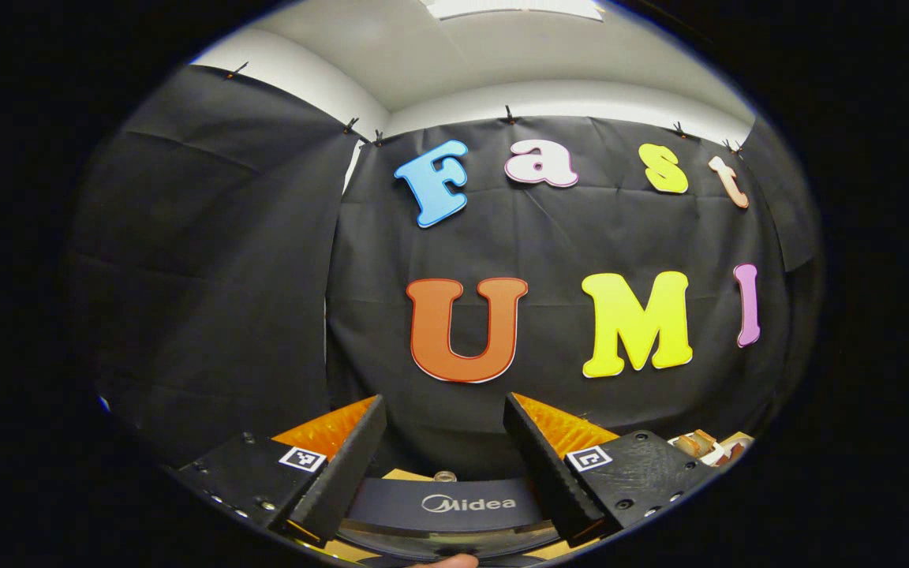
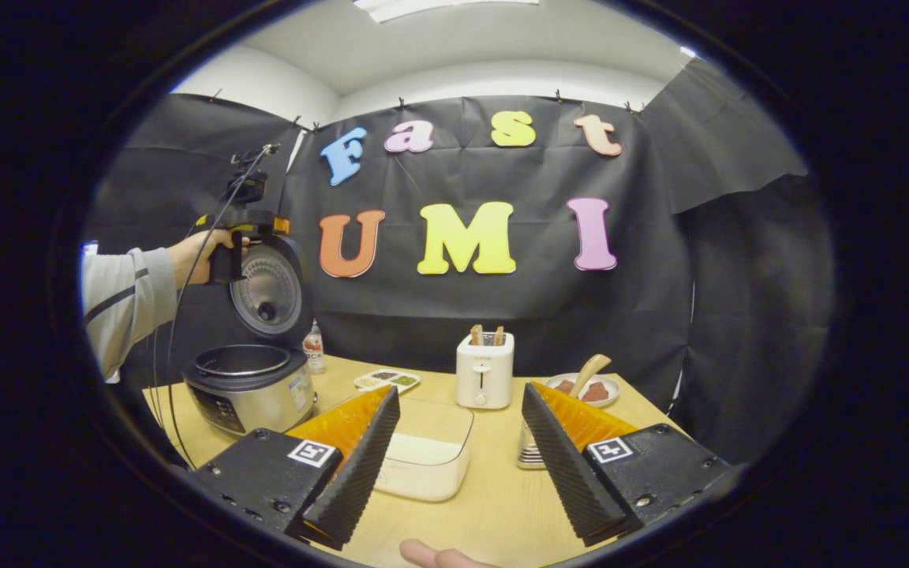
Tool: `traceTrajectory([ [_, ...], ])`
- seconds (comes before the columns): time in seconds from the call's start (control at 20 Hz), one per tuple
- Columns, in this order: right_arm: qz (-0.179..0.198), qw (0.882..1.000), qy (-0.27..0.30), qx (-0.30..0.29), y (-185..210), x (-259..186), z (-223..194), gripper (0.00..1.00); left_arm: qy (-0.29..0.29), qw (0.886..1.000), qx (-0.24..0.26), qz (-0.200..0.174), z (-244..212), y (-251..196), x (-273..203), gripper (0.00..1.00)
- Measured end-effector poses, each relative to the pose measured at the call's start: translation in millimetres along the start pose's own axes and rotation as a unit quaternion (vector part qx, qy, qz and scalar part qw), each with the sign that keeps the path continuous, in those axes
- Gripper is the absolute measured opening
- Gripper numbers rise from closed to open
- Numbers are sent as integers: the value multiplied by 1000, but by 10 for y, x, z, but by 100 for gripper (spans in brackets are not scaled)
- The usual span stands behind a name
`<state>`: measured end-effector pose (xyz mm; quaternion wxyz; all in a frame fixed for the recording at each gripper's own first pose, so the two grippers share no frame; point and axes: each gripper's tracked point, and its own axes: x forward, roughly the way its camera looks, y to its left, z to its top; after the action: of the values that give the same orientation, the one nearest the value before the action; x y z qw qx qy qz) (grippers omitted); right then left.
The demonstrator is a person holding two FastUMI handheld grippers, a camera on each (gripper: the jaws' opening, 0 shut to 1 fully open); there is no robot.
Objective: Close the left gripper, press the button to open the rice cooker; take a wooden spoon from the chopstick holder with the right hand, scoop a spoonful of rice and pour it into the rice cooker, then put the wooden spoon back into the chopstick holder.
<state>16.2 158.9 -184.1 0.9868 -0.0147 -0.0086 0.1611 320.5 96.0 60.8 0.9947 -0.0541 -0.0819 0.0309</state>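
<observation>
While rice cooker (image 2: 249, 386) stands lid up, pot exposed, left gripper (image 1: 443, 461) and right gripper (image 2: 458, 454) both gape.

left gripper (image 1: 444, 450): raised, fingers apart | right gripper (image 2: 461, 442): low, level, fingers apart | left hand (image 2: 203, 256): gripping handle

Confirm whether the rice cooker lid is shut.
No. In the right gripper view the lid stands raised behind the open pot, its inner face showing.
</observation>
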Motion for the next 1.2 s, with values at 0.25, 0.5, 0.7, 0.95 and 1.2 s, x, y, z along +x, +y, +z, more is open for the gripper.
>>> traceTrajectory([
  [0.25,-9,1000,4,3,1,-10,-27,95,22,1000,-8,0,-93,-12,-15,98],
  [0.5,-17,1000,7,0,6,-135,16,100,21,1000,9,-1,-89,-3,-196,100],
  [0.7,-24,1000,0,5,-17,-366,89,100,22,1000,6,-6,-125,-14,-407,100],
  [0.95,-35,999,-17,4,-79,-673,288,95,53,999,7,9,-211,-4,-700,100],
  [1.2,-40,999,-32,4,-97,-903,467,100,55,998,10,2,-296,-11,-1058,100],
])
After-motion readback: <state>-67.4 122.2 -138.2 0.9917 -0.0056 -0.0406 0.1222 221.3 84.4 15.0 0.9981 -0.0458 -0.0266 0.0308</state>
